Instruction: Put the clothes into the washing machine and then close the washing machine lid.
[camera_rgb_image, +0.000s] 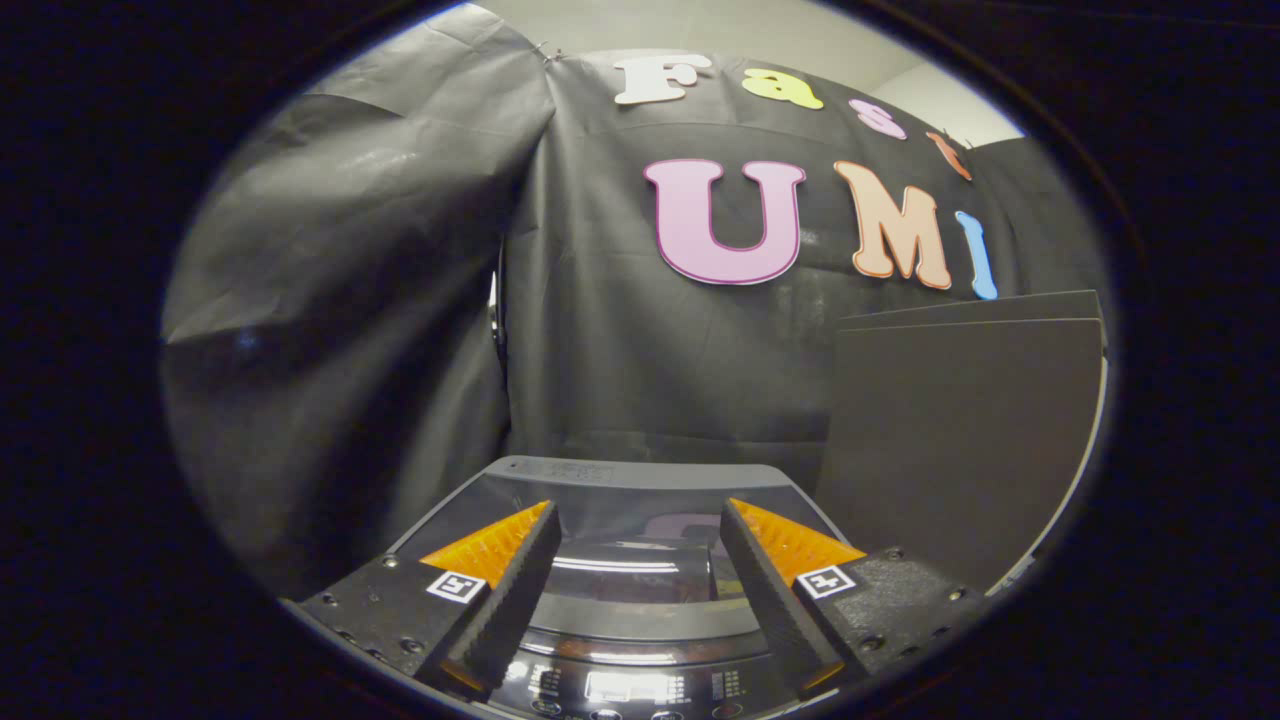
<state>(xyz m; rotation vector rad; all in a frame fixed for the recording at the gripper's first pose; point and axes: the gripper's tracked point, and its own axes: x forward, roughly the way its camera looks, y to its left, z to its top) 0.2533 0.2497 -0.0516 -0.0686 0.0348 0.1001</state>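
Note:
A small grey top-loading washing machine (560, 468) sits right below and ahead of my gripper (636, 520). Its dark glass lid (630, 565) lies flat and closed over the tub, mirroring the wall. The control panel (625, 685) with buttons and a lit display runs along the near edge, under the fingers. My two orange-and-black fingers (500, 555) hover apart over the lid, open, with nothing between them. I see no clothes.
Black cloth wall hangs close behind the machine and folds around on the left. A dark flat board (960, 440) stands upright just right of the machine, with a pale strip of surface (1085, 470) at its right edge.

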